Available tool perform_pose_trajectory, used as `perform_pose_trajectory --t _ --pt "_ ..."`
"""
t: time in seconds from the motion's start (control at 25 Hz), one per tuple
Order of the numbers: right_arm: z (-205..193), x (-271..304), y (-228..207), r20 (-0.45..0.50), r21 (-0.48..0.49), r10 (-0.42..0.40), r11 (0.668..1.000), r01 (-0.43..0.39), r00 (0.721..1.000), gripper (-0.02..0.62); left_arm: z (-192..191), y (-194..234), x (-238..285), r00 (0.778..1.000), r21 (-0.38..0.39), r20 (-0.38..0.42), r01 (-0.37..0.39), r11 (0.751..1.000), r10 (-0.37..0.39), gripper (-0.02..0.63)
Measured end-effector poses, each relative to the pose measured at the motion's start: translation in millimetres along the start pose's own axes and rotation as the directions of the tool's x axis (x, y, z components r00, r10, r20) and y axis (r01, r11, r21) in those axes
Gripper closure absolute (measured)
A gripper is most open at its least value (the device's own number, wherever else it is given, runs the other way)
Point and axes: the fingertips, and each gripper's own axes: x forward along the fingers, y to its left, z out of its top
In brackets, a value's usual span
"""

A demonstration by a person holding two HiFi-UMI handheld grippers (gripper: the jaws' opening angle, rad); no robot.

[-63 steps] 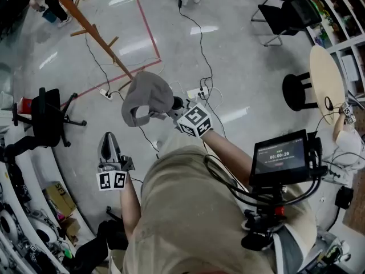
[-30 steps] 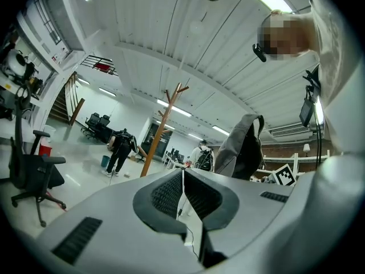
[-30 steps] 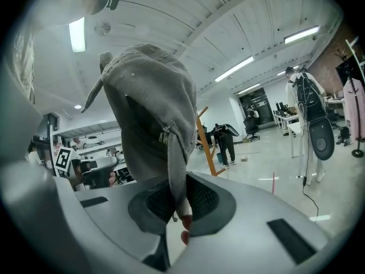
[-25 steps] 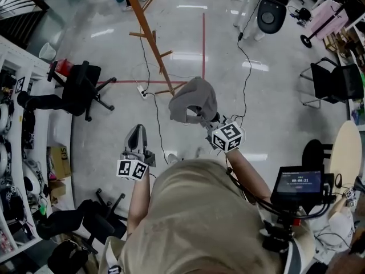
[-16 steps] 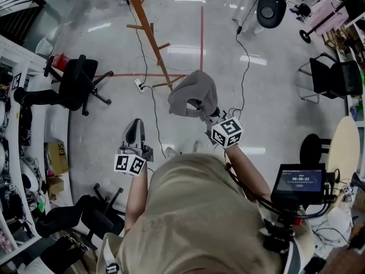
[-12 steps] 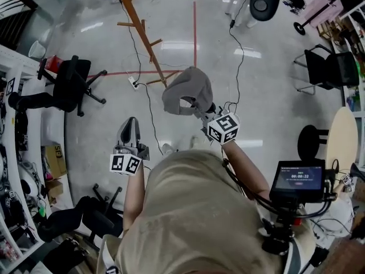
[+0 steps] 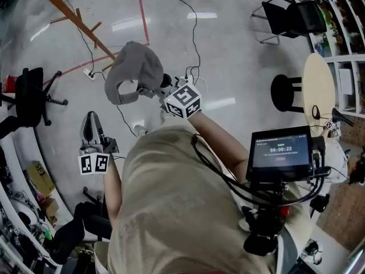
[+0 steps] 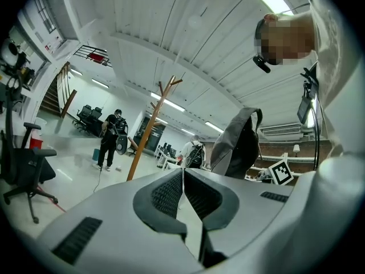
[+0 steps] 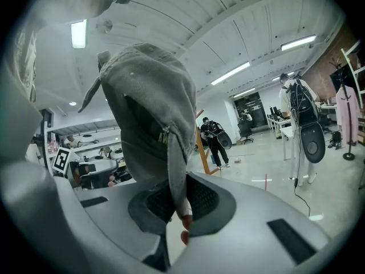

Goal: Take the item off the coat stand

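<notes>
Two tongs, near to far. Right tongs: jaws pressed together on a narrow fold at the edge of the grey cap, which stands up and ahead of the pads, clear of the wooden coat stand. Left tongs: jaws together, nothing between them, held low and to the left of the right tongs.

Risk 1: the pinch takes only a thin strip of soft fabric, so a quick swing could probably let the cap slide out and fall to the floor.

Risk 2: power cables trail over the floor just beyond the right tongs and toward the person's feet. A step forward might catch one.

Risk 3: the stand's pegs lie beyond and left of both tongs, well apart from the cap, so a snag looks unlikely unless the cap is carried back that way.

Open room: bare floor lies ahead and right of the right tongs. Bounds are an office chair far left of the left tongs, and a stool and round desk far right.
</notes>
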Motion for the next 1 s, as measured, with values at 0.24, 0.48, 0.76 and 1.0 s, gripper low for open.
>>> perform_pose_trajectory --t 0.24,0.48,0.76,1.0 --pt "0 -1 6 0.003 -0.002 -0.004 1.0 0.004 1.0 0.568 1 1 1 1.0 -0.001 0.0 0.015 1.0 -0.015 0.584" --pt "4 -9 -6 0.007 0.0 -0.015 1.0 0.015 1.0 0.568 -5 -13 17 0.999 0.002 -0.025 0.04 0.999 -0.04 0.584" --pt "6 -8 -18 0.005 0.008 -0.022 1.0 0.022 1.0 0.568 -6 -18 31 0.997 0.007 -0.041 0.06 0.998 -0.059 0.584" --pt "6 -6 -24 0.003 0.009 -0.02 1.0 0.02 1.0 0.568 -7 -18 37 0.997 0.008 -0.042 0.057 0.998 -0.057 0.584"
